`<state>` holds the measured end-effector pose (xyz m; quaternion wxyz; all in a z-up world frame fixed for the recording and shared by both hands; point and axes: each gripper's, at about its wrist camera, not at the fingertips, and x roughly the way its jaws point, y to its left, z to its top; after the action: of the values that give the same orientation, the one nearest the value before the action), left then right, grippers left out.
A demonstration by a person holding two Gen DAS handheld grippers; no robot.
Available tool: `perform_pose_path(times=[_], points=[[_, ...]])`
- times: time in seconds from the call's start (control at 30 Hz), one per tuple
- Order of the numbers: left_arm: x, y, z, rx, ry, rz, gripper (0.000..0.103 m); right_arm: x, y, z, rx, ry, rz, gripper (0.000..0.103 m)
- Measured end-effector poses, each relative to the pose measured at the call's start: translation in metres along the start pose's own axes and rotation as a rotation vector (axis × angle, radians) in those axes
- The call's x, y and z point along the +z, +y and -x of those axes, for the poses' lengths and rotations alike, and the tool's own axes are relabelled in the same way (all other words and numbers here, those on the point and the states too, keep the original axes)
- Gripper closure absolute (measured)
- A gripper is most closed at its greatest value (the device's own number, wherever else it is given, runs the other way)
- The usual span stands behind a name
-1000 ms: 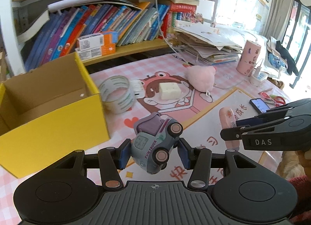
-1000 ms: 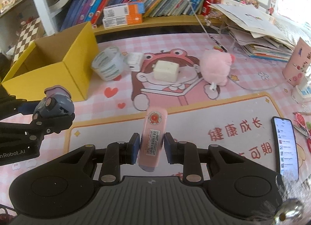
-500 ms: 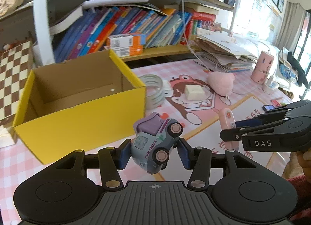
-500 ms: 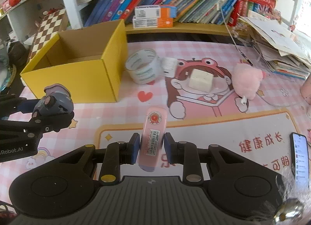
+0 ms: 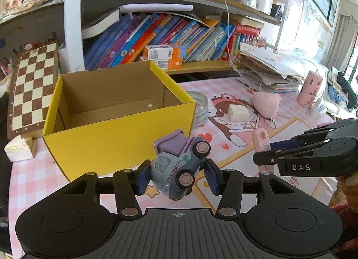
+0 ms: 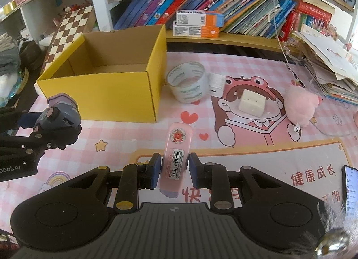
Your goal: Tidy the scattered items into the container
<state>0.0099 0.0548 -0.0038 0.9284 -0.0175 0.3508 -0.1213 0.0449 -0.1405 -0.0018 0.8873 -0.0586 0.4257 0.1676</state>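
Toy truck (image 5: 179,165) sits clamped in the left gripper (image 5: 176,175) before the yellow box (image 5: 118,140); the right gripper (image 6: 174,170) pinches a pink case (image 6: 176,156).

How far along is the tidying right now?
Done: nothing; the yellow box looks empty. In hand: left tool holds the toy truck, right tool the pink case. Left on the mat: tape roll, white block, pink plush.

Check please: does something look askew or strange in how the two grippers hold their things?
The toy truck hangs tilted in the left gripper, wheels facing sideways rather than down. The pink case sits straight in the right gripper. Nothing looks spilled or damaged.
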Motion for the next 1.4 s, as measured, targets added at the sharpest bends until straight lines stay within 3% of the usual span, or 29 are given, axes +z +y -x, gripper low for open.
perform_pose_path(times=[0.63, 1.4], points=[[0.004, 0.024, 0.02, 0.008, -0.098, 0.07, 0.053, 0.014, 0.023, 0.004, -0.005, -0.032, 0.095, 0.077], [0.039, 0.045, 0.023, 0.108, -0.185, 0.094, 0.053, 0.077, 0.038, -0.003, 0.116, -0.121, 0.179, 0.077]])
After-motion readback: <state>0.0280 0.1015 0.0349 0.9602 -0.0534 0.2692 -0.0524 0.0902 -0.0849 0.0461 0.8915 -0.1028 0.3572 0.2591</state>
